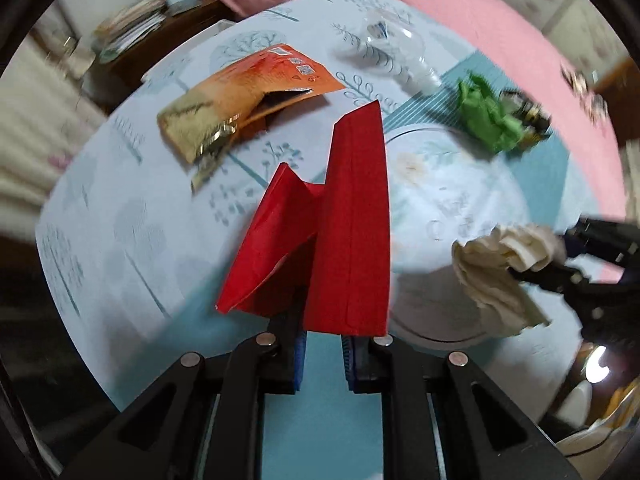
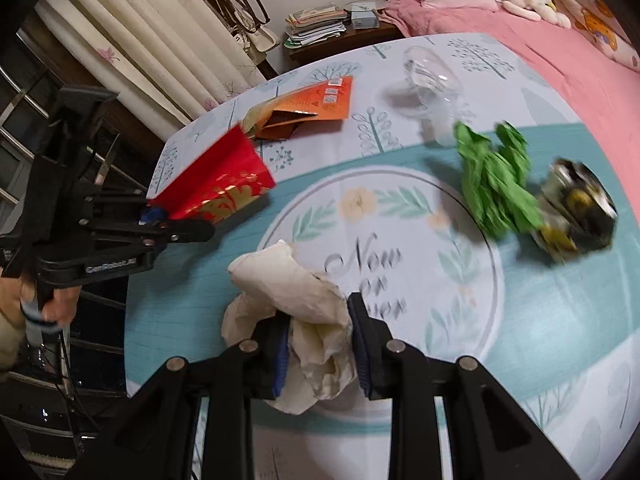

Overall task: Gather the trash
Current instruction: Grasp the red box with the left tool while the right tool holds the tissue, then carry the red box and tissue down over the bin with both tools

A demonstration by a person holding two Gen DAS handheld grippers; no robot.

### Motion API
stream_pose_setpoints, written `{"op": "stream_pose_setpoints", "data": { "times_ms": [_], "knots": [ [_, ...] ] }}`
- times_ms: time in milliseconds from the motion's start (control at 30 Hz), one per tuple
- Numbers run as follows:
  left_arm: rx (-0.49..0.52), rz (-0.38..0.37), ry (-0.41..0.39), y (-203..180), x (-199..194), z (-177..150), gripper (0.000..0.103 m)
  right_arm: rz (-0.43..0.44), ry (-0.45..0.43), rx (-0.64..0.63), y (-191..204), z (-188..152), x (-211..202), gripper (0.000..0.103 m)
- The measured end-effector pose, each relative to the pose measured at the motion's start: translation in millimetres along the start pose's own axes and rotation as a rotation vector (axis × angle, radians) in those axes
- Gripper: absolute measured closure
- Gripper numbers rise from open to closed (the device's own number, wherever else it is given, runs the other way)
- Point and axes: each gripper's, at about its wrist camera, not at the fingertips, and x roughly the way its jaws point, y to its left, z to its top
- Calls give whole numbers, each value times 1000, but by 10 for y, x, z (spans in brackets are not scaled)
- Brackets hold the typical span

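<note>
My left gripper (image 1: 324, 344) is shut on a folded red envelope (image 1: 344, 220), which stands up from its pads above the table. From the right wrist view the same red envelope (image 2: 216, 184) with gold print hangs at the left in the left gripper (image 2: 176, 224). My right gripper (image 2: 320, 332) is shut on a crumpled white tissue (image 2: 288, 280), lifted over the tablecloth. On the table lie an orange snack bag (image 2: 312, 104), a clear plastic bottle (image 2: 432, 76), a crumpled green paper (image 2: 496, 184) and a dark crumpled wrapper (image 2: 576, 208).
The round table wears a blue and white printed cloth (image 2: 520, 320). Behind it is a pink bed (image 2: 560, 48) with soft toys, and a nightstand with stacked papers (image 2: 320, 24). Curtains (image 2: 132, 40) hang at the left. A person's hand (image 2: 56, 304) holds the left gripper's handle.
</note>
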Motion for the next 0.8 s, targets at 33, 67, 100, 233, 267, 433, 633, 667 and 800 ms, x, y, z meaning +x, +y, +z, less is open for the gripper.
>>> {"op": "stream_pose_setpoints", "data": {
  "times_ms": [33,67,100,233,267,433,633,667,800],
  "knots": [
    [-33,-16,-11,-54,-62,-68,90,3,-3,3,-8,-58,-56,77],
    [-55,-22,-24,-165,-132,-173,90,9,-6,7,-34,-111,-124,77],
    [-82,-34,-41,-261,-211,-262,90,14,-8,9,-60,-146,-179,77],
    [-165,-81,-88,-699,-457,-598,91,44,-9,1,-176,-388,-461,77],
    [-183,-86,-99,-801,-508,-681,91,49,-8,-6,-196,-433,-519,77],
    [-261,-114,-142,-1441,-700,-1073,90,84,-12,-65,-359,-797,-911,77],
    [-359,-108,-205,-2251,-801,-1628,90,104,0,-148,-588,-1315,-1307,77],
    [-373,-109,-212,-2365,-798,-1715,90,108,6,-159,-629,-1410,-1359,77],
    [-420,-116,-227,-2794,-742,-2006,90,115,33,-193,-797,-1754,-1518,77]
  ]
}}
